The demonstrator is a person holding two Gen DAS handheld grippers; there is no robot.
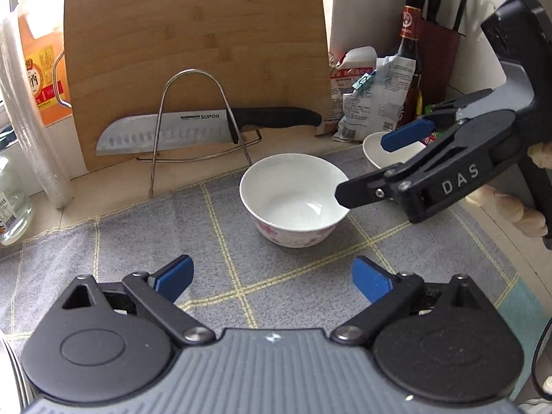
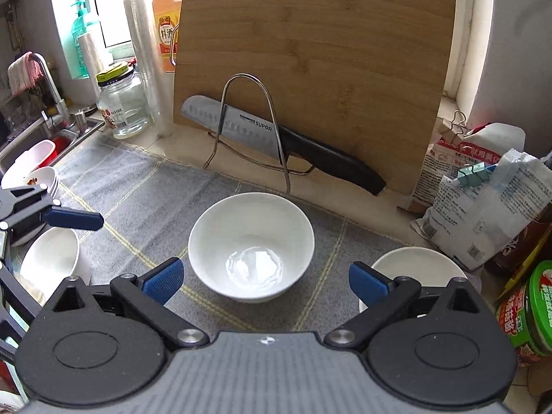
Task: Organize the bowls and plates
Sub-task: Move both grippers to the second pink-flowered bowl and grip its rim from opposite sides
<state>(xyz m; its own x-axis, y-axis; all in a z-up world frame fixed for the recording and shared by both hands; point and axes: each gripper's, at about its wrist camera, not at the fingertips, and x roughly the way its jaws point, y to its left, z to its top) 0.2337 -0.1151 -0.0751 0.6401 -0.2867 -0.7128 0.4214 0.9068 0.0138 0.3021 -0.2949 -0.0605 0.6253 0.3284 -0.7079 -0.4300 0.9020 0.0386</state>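
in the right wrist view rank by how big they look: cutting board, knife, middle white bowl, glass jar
1. cutting board, by far the largest.
2. knife, long but thin.
3. middle white bowl; it sits nearer the camera, so its place against the knife is unsure.
4. glass jar, smallest.

Daylight from the window (image 2: 103, 7) at upper left of the right wrist view, blown out white. Soft, even light, faint shadows. Glare patch in the centre bowl (image 2: 252, 245). Strong fisheye bend and dark vignette at corners. Centre sharp, edges slightly soft in both views.
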